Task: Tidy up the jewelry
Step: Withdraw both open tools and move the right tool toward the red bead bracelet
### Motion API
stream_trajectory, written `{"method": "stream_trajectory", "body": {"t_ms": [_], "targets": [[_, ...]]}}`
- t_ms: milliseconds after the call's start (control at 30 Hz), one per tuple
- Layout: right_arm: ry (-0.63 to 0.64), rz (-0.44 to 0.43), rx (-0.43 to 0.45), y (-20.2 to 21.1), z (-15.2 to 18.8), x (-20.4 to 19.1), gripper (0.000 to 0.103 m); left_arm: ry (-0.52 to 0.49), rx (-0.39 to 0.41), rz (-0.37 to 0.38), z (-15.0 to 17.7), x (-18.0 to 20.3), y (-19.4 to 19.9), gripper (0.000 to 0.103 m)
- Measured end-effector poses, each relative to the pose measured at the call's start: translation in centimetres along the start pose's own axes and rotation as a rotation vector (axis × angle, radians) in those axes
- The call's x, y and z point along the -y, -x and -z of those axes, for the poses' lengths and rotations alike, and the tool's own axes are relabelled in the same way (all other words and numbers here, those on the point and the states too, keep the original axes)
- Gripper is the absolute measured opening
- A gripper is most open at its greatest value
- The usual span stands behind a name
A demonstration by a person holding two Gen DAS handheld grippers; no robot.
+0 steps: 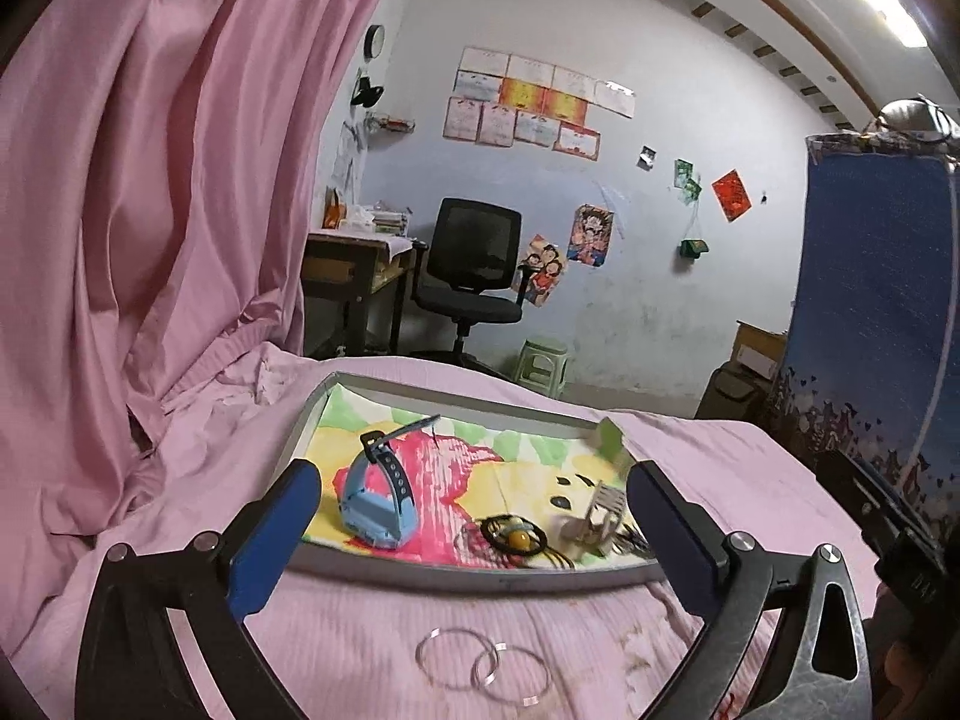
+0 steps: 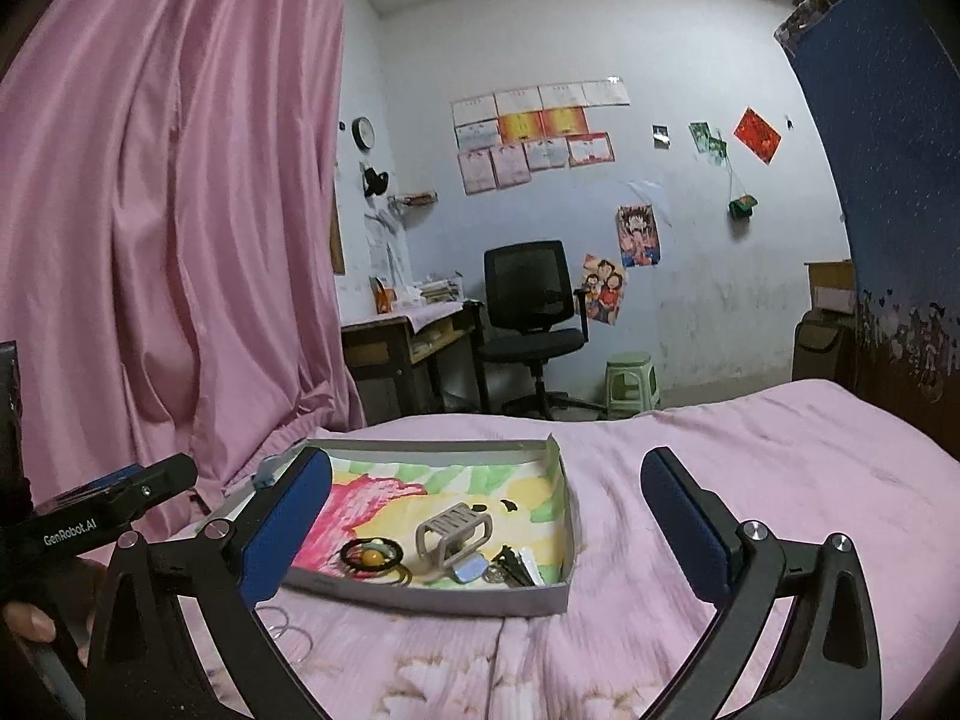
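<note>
You are holding both tongs spread wide and empty: the left gripper (image 1: pixel 474 516) and right gripper (image 2: pixel 486 510). Two thin bangles (image 1: pixel 483 663) are lying overlapped on the pink bedspread (image 1: pixel 720 480), just near of the tray (image 1: pixel 480 577). They are looking light, stiff and slippery, so you are best pinching one rim edge-on.
</note>
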State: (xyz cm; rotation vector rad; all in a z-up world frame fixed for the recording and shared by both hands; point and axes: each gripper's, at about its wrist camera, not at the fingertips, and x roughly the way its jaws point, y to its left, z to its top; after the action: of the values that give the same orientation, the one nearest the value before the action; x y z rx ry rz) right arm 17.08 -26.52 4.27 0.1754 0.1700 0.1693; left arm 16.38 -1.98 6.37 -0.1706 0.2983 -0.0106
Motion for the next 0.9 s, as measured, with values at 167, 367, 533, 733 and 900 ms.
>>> {"method": "stream_trajectory", "body": {"t_ms": [167,367,533,733,900], "targets": [[0.027,0.01,0.011,2.2,-0.1,-0.2,0.102,-0.038,0.012,0.009,1.1,0.5,2.5,0.102],[0.065,0.003,-0.012,4.5,0.8,-0.5,0.102,-0.061,0.012,0.015,2.5,0.7,4.5,0.102],[0.103,0.009,-0.103,5.1,2.5,-0.6,0.102,-0.082,-0.02,0.012,3.7,0.4,5.2,0.103],[0.103,-0.012,-0.223,4.7,4.3,-0.3,0.102,-0.104,-0.102,0.012,5.1,-0.6,4.7,0.103],[0.096,-0.017,-0.324,4.1,6.1,0.1,0.102,-0.1,-0.193,0.013,6.2,-1.3,3.4,0.103]]}}
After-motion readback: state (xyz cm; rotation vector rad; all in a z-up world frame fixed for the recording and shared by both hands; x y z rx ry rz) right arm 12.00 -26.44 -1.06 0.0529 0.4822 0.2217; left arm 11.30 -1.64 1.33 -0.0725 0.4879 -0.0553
